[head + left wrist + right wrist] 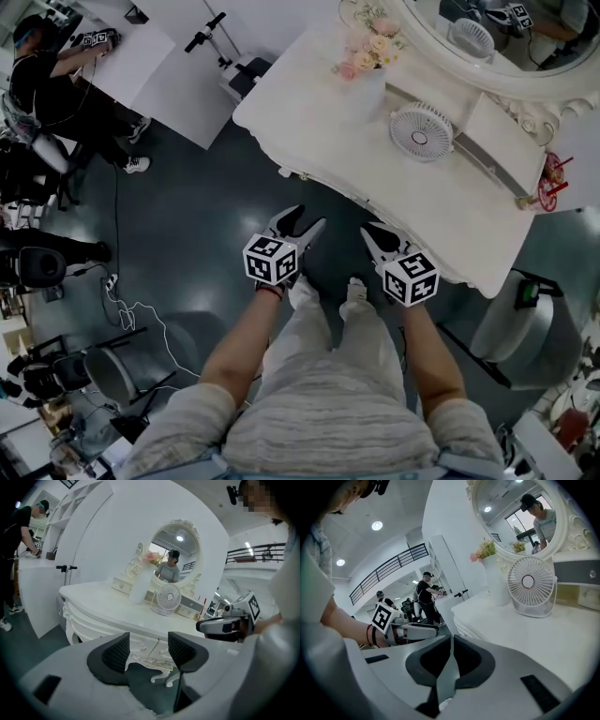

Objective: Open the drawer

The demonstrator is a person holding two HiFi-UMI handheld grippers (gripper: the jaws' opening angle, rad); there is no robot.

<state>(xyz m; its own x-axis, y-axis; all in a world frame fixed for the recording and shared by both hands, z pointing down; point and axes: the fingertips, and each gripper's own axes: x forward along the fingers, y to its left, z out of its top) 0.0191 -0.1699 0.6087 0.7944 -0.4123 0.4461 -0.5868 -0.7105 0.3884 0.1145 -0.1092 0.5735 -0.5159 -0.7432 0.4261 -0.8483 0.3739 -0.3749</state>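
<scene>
None of the job was done yet. The drawer (142,646) sat under the top of the white table (309,122) and looked closed. The left gripper (305,221) was wide open and empty, near it but not touching. The right gripper (375,234) was closed on nothing.

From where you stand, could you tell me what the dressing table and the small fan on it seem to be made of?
Dressing table: probably painted wood, satin white, judging by its carved scrollwork apron. Fan: likely white plastic, matte; thin moulded grille ribs.
</scene>
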